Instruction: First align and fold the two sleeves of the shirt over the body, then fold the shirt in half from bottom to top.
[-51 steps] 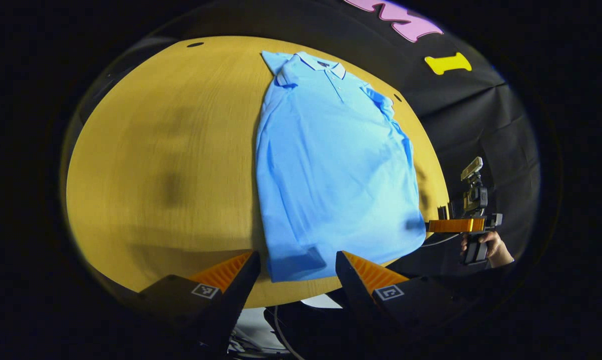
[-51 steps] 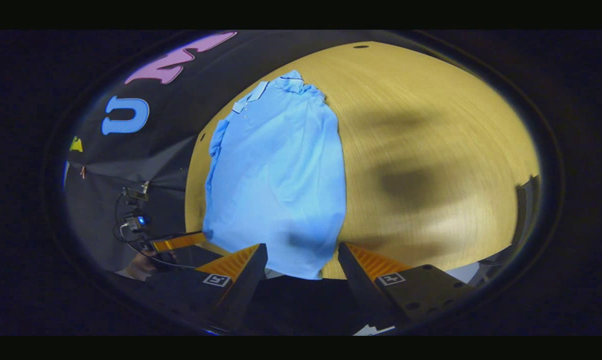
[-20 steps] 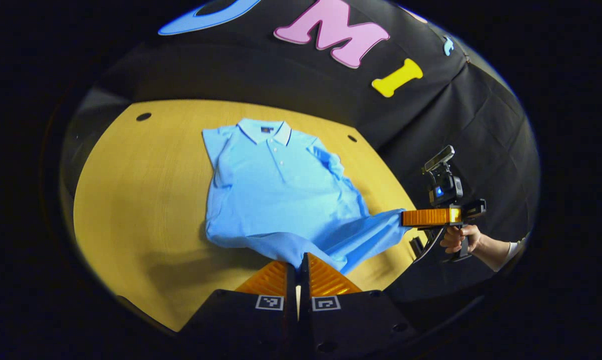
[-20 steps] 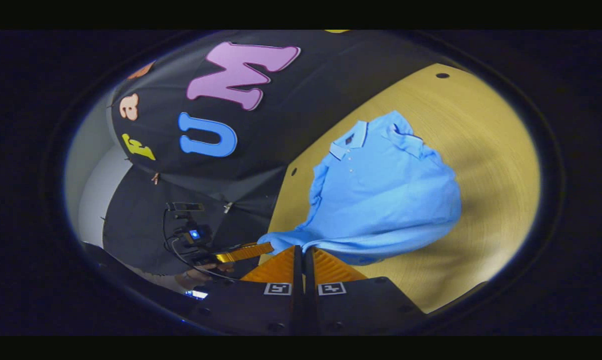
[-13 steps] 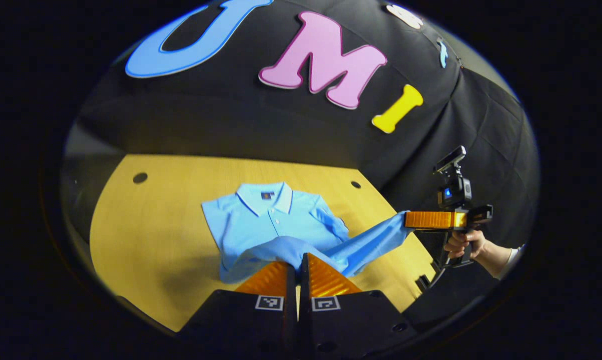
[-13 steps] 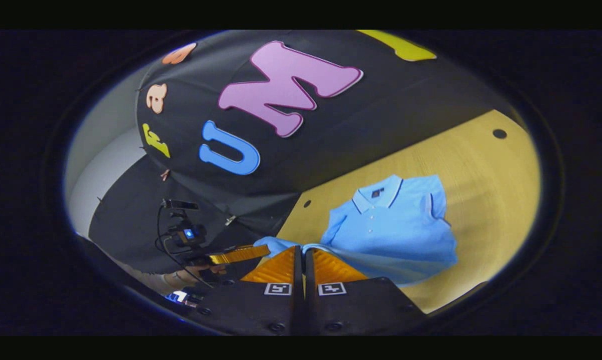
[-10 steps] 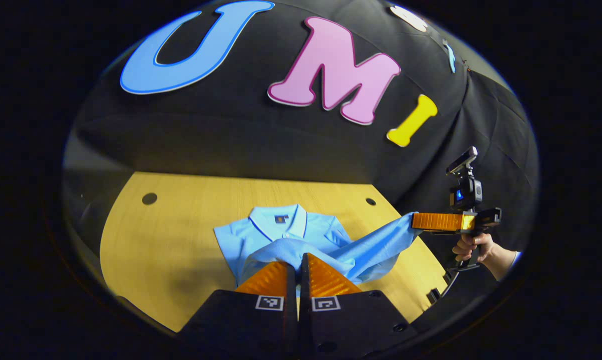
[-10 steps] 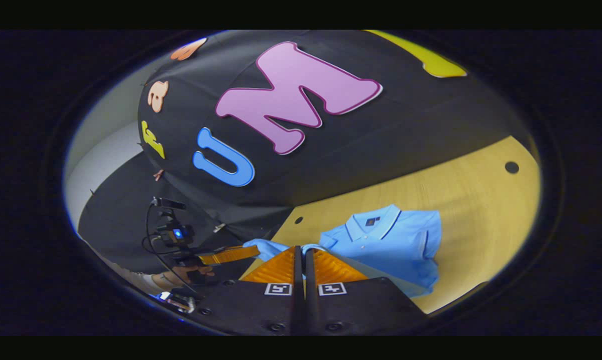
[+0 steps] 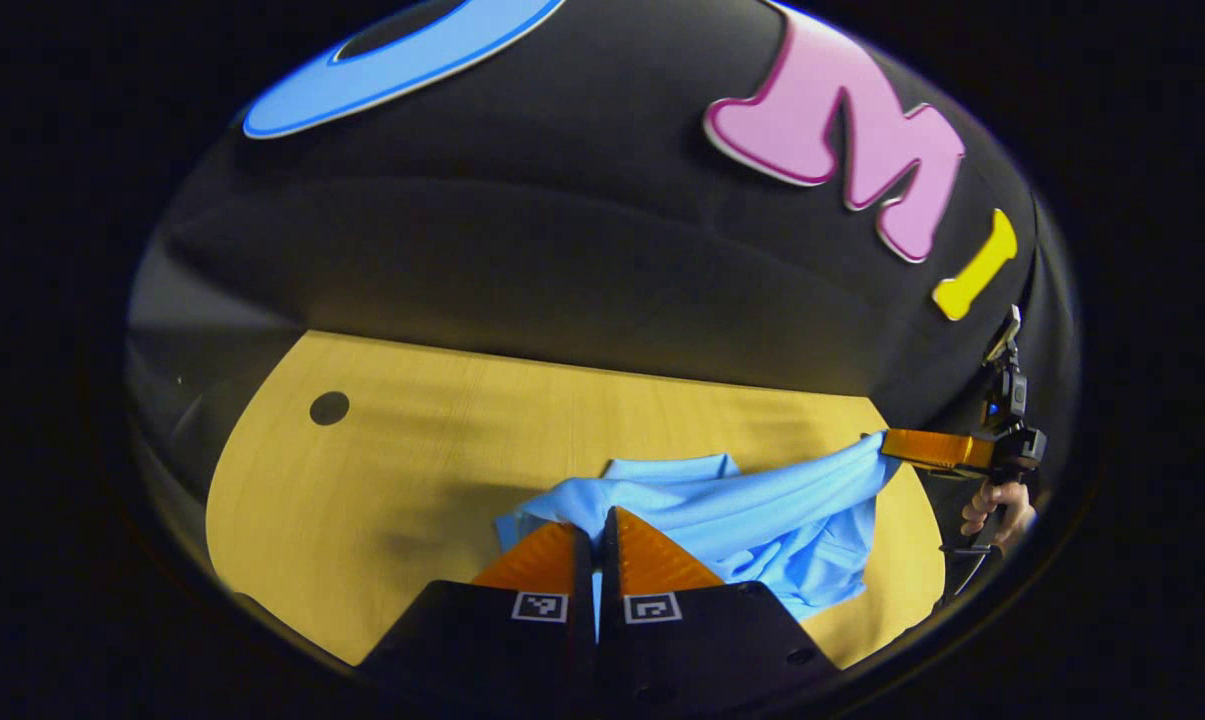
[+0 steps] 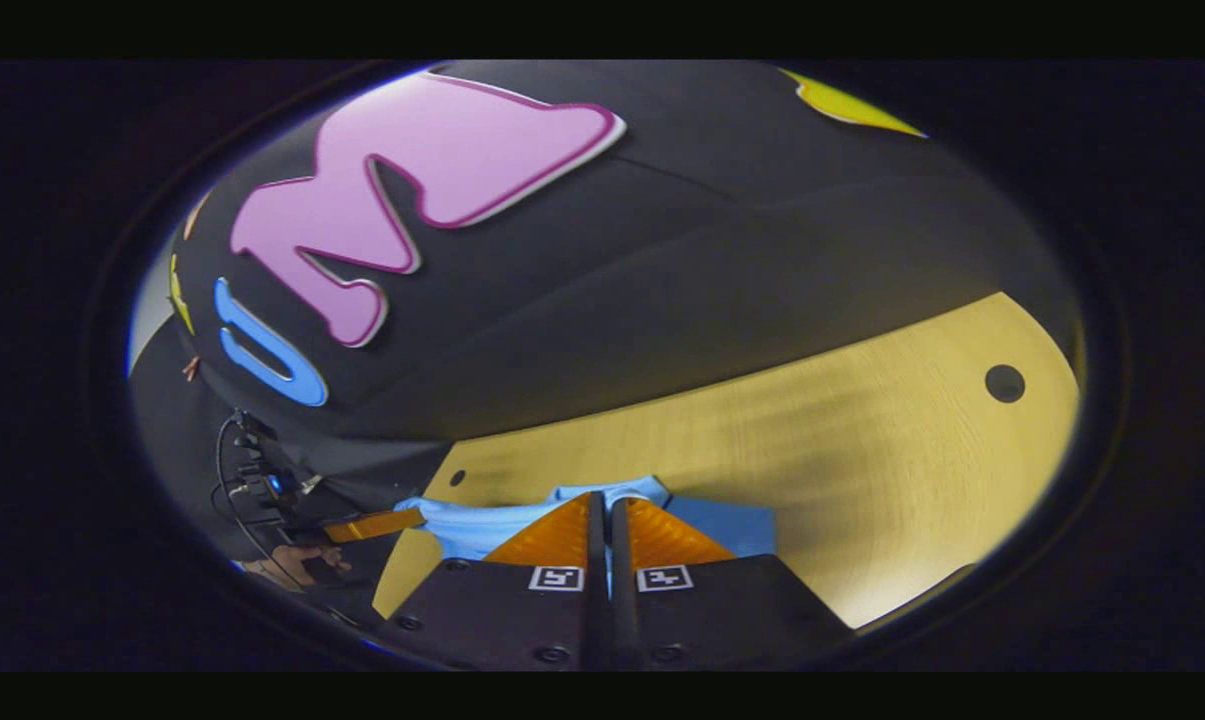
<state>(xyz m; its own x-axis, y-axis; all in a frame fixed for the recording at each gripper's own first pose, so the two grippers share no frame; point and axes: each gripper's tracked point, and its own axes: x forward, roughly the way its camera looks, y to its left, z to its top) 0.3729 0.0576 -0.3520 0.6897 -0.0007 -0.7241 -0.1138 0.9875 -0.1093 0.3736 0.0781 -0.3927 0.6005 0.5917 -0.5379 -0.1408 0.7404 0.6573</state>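
Left gripper [image 9: 594, 520] and right gripper [image 10: 602, 505], each clamped together on the hem of the blue shirt [image 9: 752, 510], hold it stretched between them above the bench [image 9: 412, 450] toward its far edge

Shirt [image 9: 762, 505]: showing plain light blue throughout. Worktop [image 9: 442, 440]: showing yellow-tan wood grain, dotted with dark round holes. Booth wall: showing black.
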